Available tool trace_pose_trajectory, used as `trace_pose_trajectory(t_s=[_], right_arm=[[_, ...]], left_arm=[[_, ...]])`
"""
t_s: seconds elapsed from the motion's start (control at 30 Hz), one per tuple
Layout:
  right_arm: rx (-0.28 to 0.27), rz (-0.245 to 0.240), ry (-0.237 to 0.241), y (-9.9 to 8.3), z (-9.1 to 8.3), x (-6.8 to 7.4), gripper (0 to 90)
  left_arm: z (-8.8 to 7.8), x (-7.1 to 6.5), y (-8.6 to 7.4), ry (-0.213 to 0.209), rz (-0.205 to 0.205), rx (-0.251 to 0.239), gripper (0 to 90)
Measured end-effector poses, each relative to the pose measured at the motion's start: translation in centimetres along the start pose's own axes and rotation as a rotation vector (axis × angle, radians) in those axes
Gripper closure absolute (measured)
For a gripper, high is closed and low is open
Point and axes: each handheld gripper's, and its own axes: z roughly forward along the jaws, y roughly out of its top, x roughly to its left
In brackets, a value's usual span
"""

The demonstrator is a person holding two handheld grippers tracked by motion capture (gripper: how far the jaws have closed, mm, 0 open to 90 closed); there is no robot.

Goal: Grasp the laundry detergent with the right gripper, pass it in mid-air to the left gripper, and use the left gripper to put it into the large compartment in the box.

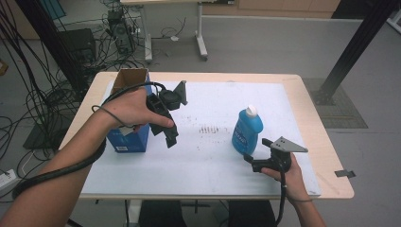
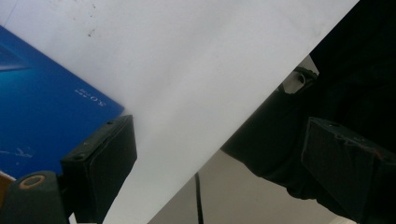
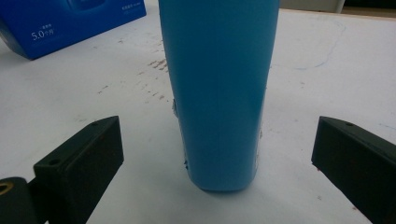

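- Blue bottle [image 1: 247,131] with a white cap stands upright on the white mat [image 1: 213,161], right of centre, toward the near edge of the table [image 1: 326,142].
- My right gripper [image 1: 249,159] sits low at the near right of the mat, just in front of the bottle and aimed at its base.
- In the right gripper view the bottle [image 3: 219,93] stands between my two black jaws, clear gap on both sides, pads not touching. Released, nothing gripped.
- My left gripper [image 1: 169,137] is raised over the left part of the mat, jaws tilted down toward the near edge.
- Left gripper jaws spread wide in its own view, only mat [image 2: 187,70] and the table's edge between them. Released, holding nothing.
- Blue carton [image 1: 128,135] with an open cardboard top stands at the left edge of the mat, just beside my left hand [image 1: 132,109]; its blue side [image 2: 42,112] shows next to one jaw in the left gripper view.
- Brown smudges [image 1: 208,128] on the mat between carton and bottle.
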Motion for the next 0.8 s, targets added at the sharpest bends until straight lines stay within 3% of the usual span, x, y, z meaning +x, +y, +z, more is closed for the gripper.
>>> trace_pose_trajectory(t_s=[0.4,0.8], right_arm=[[-0.008,-0.014,-0.011,0.2,1.3,-0.2,1.8],[-0.019,0.002,-0.017,0.3,2.6,-0.5,1.8]], left_arm=[[-0.1,0.1,-0.1,0.0,-0.002,-0.005,10.6],[0.0,0.4,-0.2,-0.004,-0.009,-0.004,10.6]])
